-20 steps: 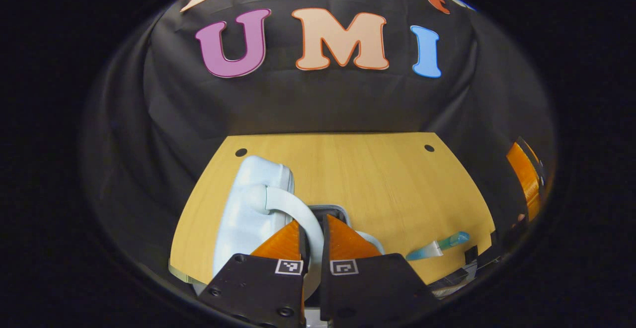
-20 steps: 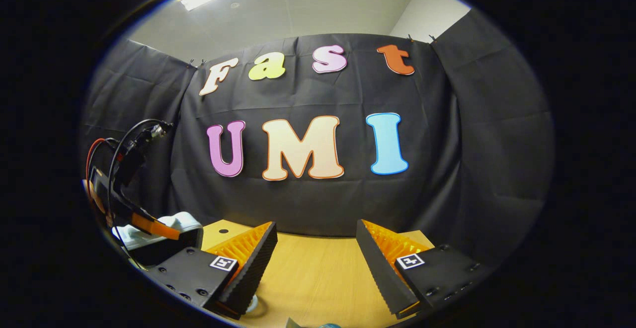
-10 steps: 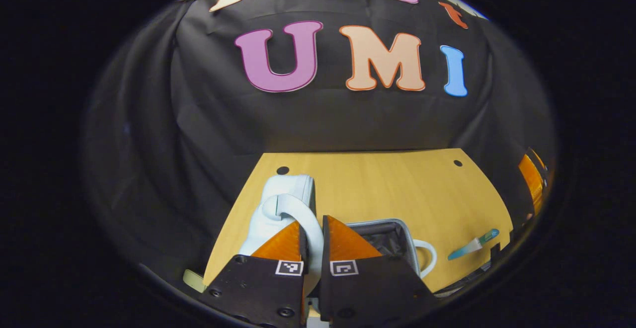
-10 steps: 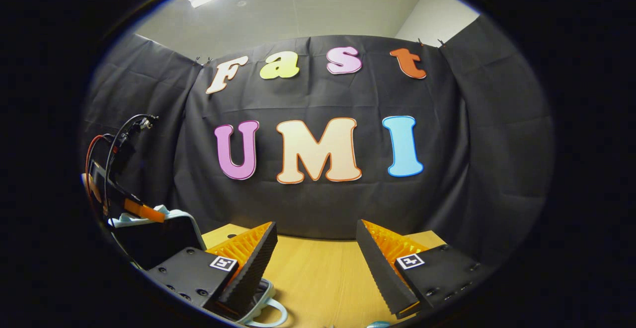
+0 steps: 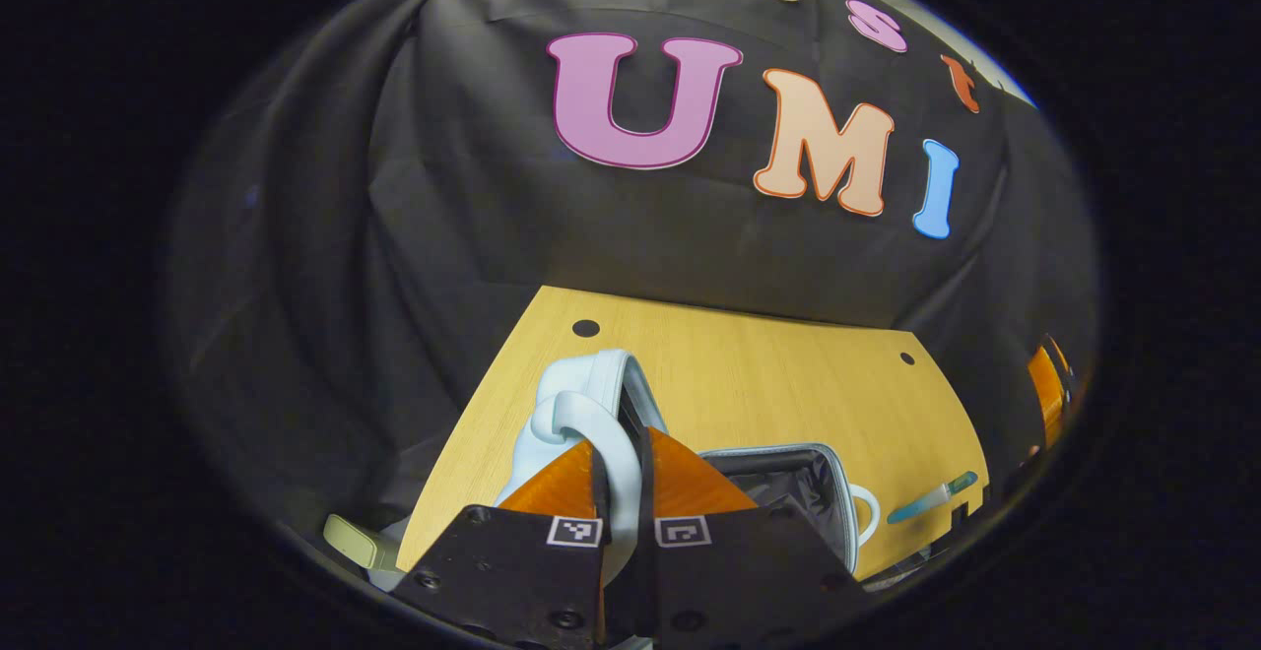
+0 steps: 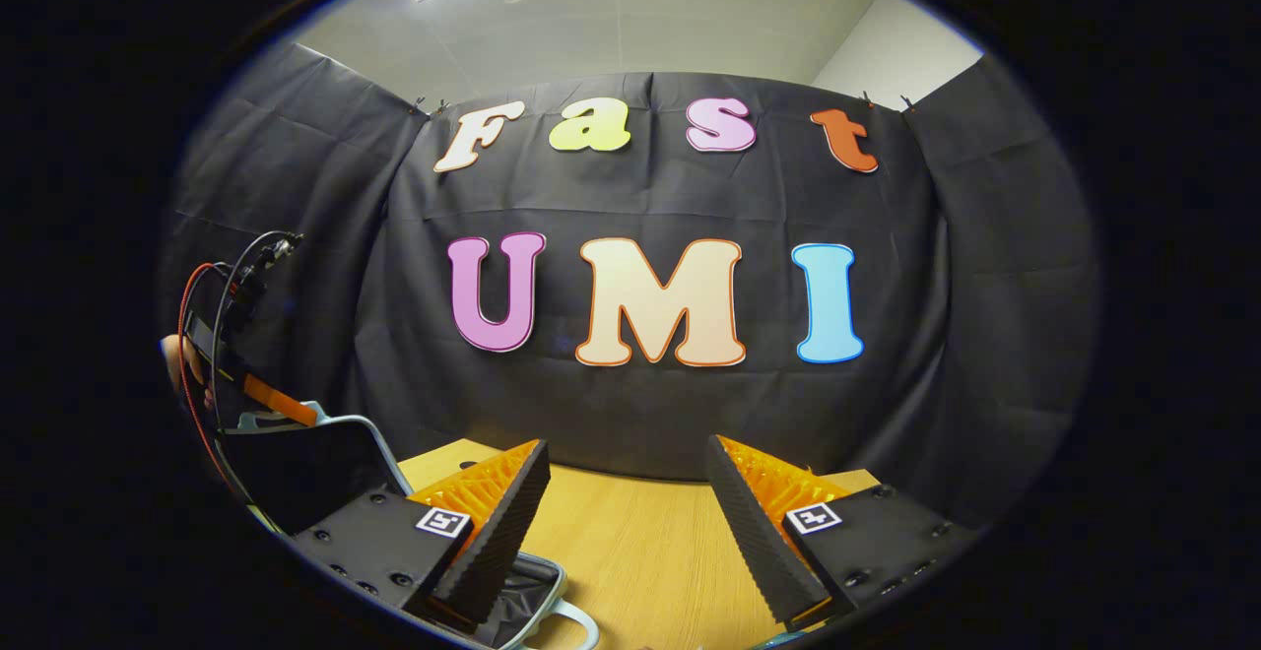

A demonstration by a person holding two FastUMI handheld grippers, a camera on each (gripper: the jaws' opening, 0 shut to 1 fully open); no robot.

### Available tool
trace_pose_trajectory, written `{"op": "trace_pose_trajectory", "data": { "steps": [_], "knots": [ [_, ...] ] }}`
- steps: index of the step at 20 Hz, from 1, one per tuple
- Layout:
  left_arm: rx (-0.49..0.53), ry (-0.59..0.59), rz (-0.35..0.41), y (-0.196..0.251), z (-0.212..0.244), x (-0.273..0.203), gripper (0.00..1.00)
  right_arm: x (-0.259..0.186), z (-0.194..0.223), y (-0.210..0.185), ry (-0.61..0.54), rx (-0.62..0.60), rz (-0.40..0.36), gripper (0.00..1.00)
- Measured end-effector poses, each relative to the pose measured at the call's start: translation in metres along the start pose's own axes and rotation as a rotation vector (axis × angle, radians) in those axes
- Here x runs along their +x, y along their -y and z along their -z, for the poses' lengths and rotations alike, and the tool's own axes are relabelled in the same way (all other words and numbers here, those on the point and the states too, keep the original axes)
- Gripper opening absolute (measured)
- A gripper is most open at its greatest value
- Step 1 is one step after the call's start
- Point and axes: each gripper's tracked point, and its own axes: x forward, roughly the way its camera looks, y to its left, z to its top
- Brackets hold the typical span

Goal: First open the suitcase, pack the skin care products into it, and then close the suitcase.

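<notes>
Lifted higher than a second ago, the pale blue hard-shell suitcase lid now stands steeply over the dark-lined base, its curved handle clenched in the left gripper. Farther right on the light wooden table lies a teal skin care tube. The right gripper hovers spread apart, holding nothing.

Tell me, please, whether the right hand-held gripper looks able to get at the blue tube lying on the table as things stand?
Probably yes. The right hand-held gripper is open and holds nothing, and the blue tube lies on bare wooden table, apart from the open suitcase. The left hand-held gripper is busy with the lid handle.
</notes>
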Motion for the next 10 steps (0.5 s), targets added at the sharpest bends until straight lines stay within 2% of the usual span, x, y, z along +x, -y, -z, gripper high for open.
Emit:
{"op": "trace_pose_trajectory", "data": {
  "steps": [10],
  "knots": [
    [-0.229,-0.023,0.082,-0.069,0.025,0.010,0.08,0.010,0.012,-0.033,-0.033,-0.026,-0.016,1.00]
  ]
}}
